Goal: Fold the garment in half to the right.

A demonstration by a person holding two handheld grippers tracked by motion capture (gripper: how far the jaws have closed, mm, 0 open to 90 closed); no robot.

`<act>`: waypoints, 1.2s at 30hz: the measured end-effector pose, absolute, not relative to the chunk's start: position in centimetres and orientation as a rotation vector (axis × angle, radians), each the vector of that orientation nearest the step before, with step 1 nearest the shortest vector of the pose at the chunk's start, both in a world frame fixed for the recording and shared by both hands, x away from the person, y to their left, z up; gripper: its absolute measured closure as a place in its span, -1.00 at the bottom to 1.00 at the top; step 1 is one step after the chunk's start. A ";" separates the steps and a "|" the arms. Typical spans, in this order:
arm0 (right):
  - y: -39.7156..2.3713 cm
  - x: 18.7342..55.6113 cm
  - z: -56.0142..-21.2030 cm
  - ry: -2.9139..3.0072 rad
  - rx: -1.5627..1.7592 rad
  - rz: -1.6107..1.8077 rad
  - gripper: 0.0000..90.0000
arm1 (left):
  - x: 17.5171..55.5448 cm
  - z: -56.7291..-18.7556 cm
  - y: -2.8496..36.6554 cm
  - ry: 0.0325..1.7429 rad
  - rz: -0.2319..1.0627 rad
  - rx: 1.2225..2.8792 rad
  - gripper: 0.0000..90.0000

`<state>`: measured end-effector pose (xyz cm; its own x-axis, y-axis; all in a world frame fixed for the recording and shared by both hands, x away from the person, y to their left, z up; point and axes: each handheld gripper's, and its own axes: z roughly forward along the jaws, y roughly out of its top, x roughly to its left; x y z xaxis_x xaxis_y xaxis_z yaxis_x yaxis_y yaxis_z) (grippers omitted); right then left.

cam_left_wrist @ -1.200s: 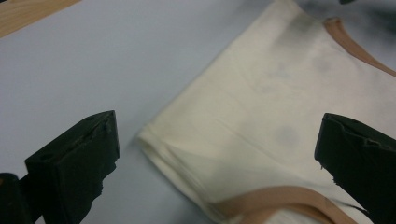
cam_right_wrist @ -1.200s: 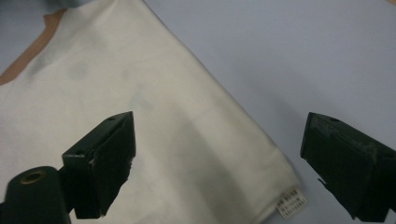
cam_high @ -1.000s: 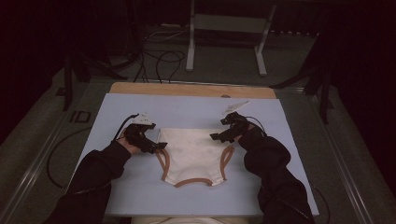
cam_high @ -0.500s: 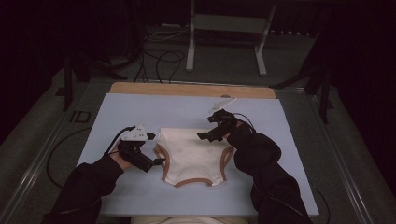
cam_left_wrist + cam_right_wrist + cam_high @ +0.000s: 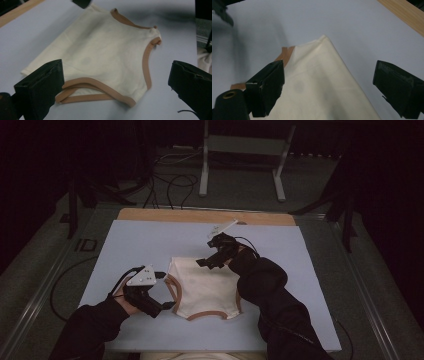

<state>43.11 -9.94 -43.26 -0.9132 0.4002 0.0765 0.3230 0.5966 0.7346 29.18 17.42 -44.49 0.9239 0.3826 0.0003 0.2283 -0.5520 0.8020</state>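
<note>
A cream garment with tan trim (image 5: 205,287) is laid flat on the pale blue mat (image 5: 130,245), near the mat's middle and toward the person's edge; its tan-bound openings are turned toward that edge and toward the garment's left side; in the left gripper view the garment (image 5: 105,57) is seen lying smooth, with a doubled band of tan binding at the near hem. The left gripper (image 5: 162,290) is held just beside the garment's left edge, its jaws spread wide with nothing between them; the cloth is not pinched. The right gripper (image 5: 207,260) is held over the garment's far edge, jaws likewise parted and empty; in the right gripper view a pointed cream corner (image 5: 322,40) is seen between the two jaws, with a strip of tan binding beside it. A wooden board edge (image 5: 200,216) is seen beyond the mat's far side.
</note>
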 end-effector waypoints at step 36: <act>-1.3 43.5 -46.7 2.858 0.563 1.169 -0.77 | 28.8 -51.4 12.6 0.246 0.158 2.469 -0.55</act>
<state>43.52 -1.33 -46.70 -0.9356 0.3279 0.1307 0.3255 0.6583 0.6788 28.82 12.57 -51.44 0.9753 0.2146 0.0527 0.1373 -0.7753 0.6164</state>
